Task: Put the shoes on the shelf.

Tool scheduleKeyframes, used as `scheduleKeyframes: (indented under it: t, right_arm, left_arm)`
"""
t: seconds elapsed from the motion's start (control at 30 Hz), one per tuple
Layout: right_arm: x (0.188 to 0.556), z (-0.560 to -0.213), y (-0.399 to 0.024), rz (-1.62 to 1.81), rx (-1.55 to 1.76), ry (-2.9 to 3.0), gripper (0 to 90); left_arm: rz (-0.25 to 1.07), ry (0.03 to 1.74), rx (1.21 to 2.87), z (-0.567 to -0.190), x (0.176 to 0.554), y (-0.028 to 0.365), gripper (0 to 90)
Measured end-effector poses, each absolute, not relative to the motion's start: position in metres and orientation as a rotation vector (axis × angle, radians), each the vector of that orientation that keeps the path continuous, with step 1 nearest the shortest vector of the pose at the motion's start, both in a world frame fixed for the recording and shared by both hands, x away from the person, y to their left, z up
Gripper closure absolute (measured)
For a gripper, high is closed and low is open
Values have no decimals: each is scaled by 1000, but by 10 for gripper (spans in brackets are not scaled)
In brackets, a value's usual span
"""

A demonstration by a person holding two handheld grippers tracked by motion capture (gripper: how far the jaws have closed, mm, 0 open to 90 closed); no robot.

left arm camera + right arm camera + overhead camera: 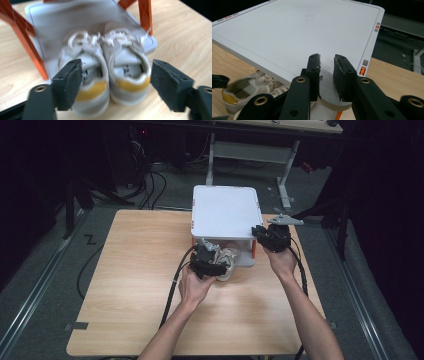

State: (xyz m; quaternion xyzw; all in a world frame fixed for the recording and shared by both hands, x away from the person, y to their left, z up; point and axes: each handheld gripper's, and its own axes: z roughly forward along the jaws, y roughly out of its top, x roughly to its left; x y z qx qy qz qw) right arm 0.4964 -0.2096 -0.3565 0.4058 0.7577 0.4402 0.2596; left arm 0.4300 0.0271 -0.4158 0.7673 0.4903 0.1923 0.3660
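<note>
Currently left tool released, jaws spread wide either side of shoe pair, flanking heels, not yet closed. Shoes sit just ahead of it, toes on rack's lower shelf, heels overhanging onto counter. Judgement: pair partly in, or partly out; grasp still to make. Left hand low, tool aimed forward. Right tool jaws close together, narrow gap, holding nothing, hovering over near corner of rack's top shelf; right hand raised beside rack.

A light wooden table stands on grey floor, with cables behind.
</note>
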Motion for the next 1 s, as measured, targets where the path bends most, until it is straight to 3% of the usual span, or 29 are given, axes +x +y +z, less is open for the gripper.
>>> scheduleKeyframes:
  t: [0.13, 0.3, 0.6, 1.0]
  right_arm:
    - [497, -357, -210, 1196, 1094, 2054, 741]
    - [496, -357, -210, 1196, 1100, 2050, 740]
    - [496, -357, -210, 1194, 1095, 2050, 734]
    - [495, -358, -209, 1185, 1082, 2041, 733]
  left_arm:
    - [481, 1271, 1999, -416, 422, 35, 160]
    - [486, 1311, 2066, -427, 414, 37, 146]
    - [438, 1378, 2151, -453, 427, 23, 73]
    - [515, 1446, 2171, -454, 428, 9, 102]
